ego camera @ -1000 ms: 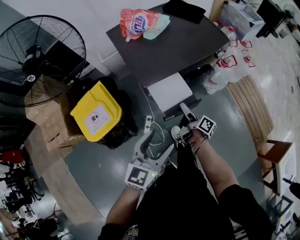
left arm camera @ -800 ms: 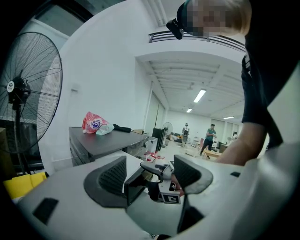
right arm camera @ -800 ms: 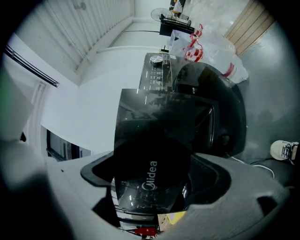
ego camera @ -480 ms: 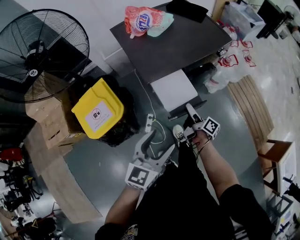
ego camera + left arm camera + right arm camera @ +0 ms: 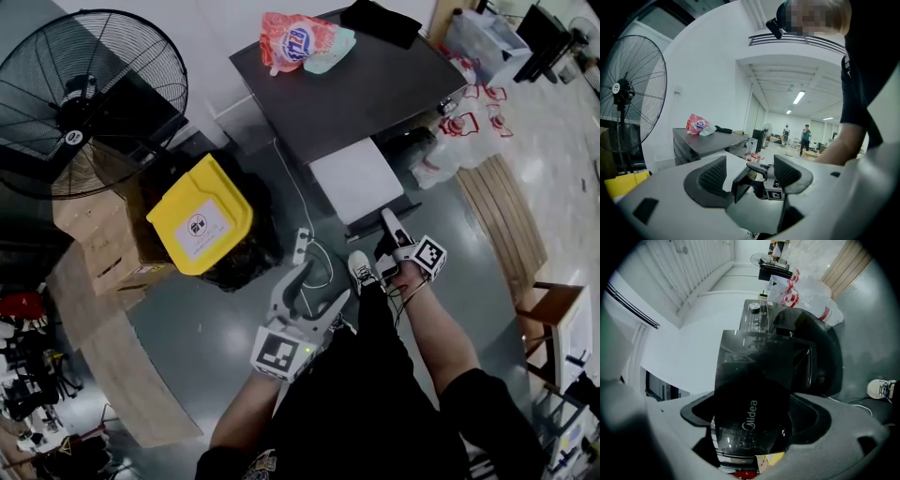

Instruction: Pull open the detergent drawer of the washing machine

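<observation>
The washing machine's dark top (image 5: 366, 89) lies at the upper middle of the head view. Its detergent drawer (image 5: 354, 178) sticks out toward me as a white rectangle ending in a dark front panel (image 5: 380, 217). My right gripper (image 5: 389, 230) is shut on that panel. In the right gripper view the glossy black panel (image 5: 752, 394), printed "Midea", fills the space between the jaws of the right gripper (image 5: 754, 427). My left gripper (image 5: 314, 286) hangs open over the floor, apart from the machine. Nothing is between the jaws of the left gripper (image 5: 750, 176), and past them the right gripper (image 5: 759, 168) shows.
A red-and-white detergent bag (image 5: 300, 42) lies on the machine top. A yellow-lidded bin (image 5: 199, 223), cardboard boxes (image 5: 94, 234) and a large fan (image 5: 80, 89) stand to the left. A power strip (image 5: 302, 246) lies on the floor, white plastic bags (image 5: 459, 131) and a wooden chair (image 5: 548, 309) to the right.
My right gripper and the drawer front have come a little further out from the machine, toward me. My left gripper has stayed where it was, open.
</observation>
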`<act>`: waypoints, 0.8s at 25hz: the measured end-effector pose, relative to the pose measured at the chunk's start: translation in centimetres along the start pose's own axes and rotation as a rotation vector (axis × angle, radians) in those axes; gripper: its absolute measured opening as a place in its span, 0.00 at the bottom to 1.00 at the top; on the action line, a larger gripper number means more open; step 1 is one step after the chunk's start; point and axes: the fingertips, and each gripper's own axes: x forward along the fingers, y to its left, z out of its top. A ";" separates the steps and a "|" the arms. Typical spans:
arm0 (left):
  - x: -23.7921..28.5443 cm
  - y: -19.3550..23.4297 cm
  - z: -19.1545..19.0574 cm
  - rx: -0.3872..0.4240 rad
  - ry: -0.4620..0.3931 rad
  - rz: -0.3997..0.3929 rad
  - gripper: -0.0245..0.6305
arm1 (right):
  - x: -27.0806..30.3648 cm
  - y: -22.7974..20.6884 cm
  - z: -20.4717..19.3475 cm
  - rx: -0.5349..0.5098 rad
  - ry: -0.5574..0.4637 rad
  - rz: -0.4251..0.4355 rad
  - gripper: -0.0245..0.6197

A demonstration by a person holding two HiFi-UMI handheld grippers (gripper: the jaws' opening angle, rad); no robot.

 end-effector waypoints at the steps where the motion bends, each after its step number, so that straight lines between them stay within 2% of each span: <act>1: -0.2 0.0 0.0 -0.003 -0.002 0.000 0.48 | -0.1 0.0 0.0 -0.004 0.000 -0.012 0.79; 5: -1.0 0.1 -0.2 -0.014 -0.009 -0.008 0.48 | -1.2 0.0 -0.4 -0.082 0.018 -0.068 0.79; 9: -1.5 -0.1 -0.7 -0.025 -0.019 -0.034 0.48 | -3.0 1.8 -0.8 -0.188 0.053 -0.082 0.75; 10: -1.5 -0.4 -0.8 -0.024 -0.021 -0.044 0.48 | -3.5 2.9 -0.8 -0.234 0.064 -0.065 0.74; 13: -1.5 -1.6 -0.7 -0.014 -0.034 -0.067 0.48 | -4.7 8.0 -1.1 -0.448 0.109 0.070 0.66; 17: -1.1 -3.0 0.2 0.009 -0.060 -0.083 0.48 | -7.3 13.0 -1.4 -0.724 0.138 0.069 0.40; 20: -0.7 -3.9 0.7 0.030 -0.061 -0.084 0.48 | -9.2 16.7 -2.1 -1.003 0.161 0.112 0.06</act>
